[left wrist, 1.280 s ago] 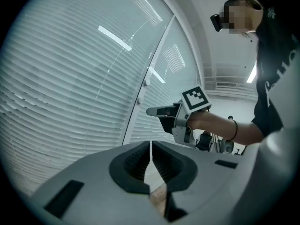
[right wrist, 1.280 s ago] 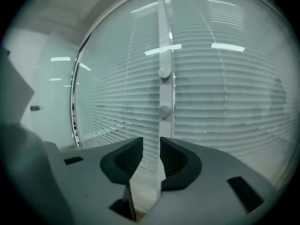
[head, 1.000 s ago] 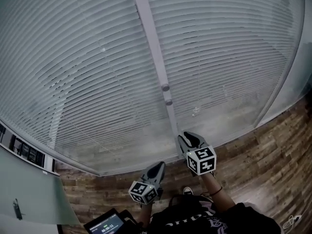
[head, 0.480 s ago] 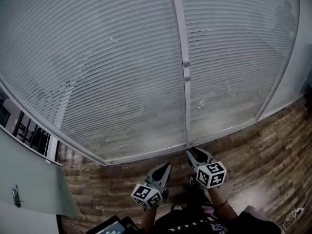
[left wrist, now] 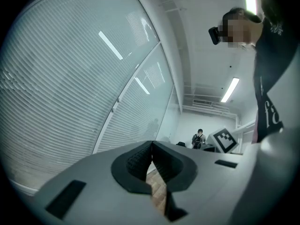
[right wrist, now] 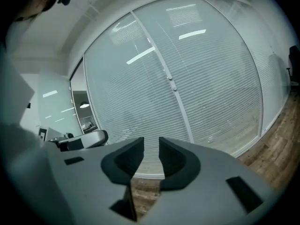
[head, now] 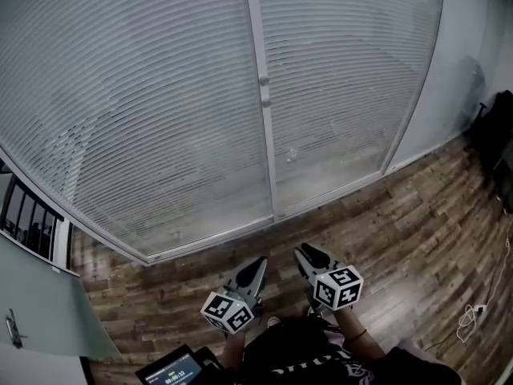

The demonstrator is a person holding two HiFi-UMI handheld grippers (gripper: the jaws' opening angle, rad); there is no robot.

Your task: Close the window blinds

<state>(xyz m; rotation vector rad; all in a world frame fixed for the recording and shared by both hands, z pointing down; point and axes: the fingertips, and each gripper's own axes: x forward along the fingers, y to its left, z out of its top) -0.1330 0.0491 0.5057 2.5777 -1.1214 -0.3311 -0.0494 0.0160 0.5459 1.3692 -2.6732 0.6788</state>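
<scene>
Window blinds [head: 160, 111] at 12 o'clock, slats running 9-to-3, well apart from both tools; right hand-held gripper [head: 304, 253] slightly nearer, empty, jaws parted and just closing somewhat; left hand-held gripper [head: 258, 261] closed on nothing.

Pulled back from blinds [head: 160, 119].
Left gripper [head: 257, 265] and right gripper [head: 305, 253] sit farther out over floor [head: 417, 207]; right's jaws closing slightly, empty.
</scene>
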